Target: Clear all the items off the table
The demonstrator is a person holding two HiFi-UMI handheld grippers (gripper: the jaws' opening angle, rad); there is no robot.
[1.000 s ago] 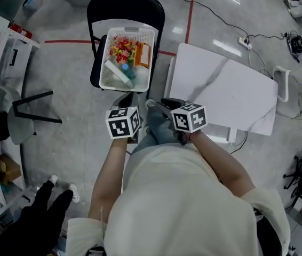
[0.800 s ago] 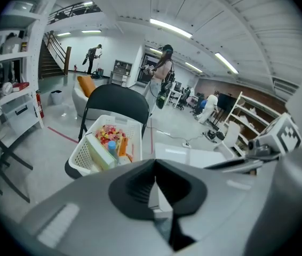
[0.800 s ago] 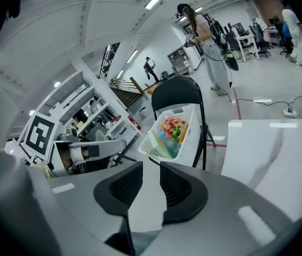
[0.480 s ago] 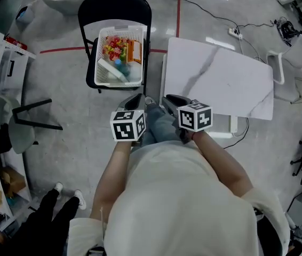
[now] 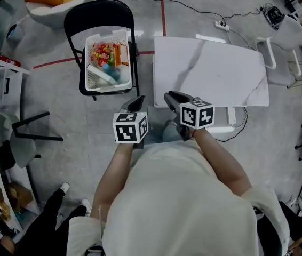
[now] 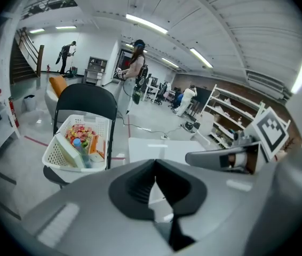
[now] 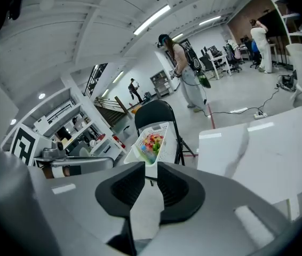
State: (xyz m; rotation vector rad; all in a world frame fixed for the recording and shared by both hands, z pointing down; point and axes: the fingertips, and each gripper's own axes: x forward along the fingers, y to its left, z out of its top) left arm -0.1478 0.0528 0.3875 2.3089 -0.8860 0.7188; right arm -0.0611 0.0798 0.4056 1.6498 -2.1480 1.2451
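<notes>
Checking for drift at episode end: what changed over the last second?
The right claw has just been closing, though not fully, with nothing between its jaws. The head view swung, so the basket, chair and table now sit further left in the picture. Nothing was grabbed or released. Unchanged: the left claw is shut and empty, the items are in the basket, and the table is bare.
</notes>
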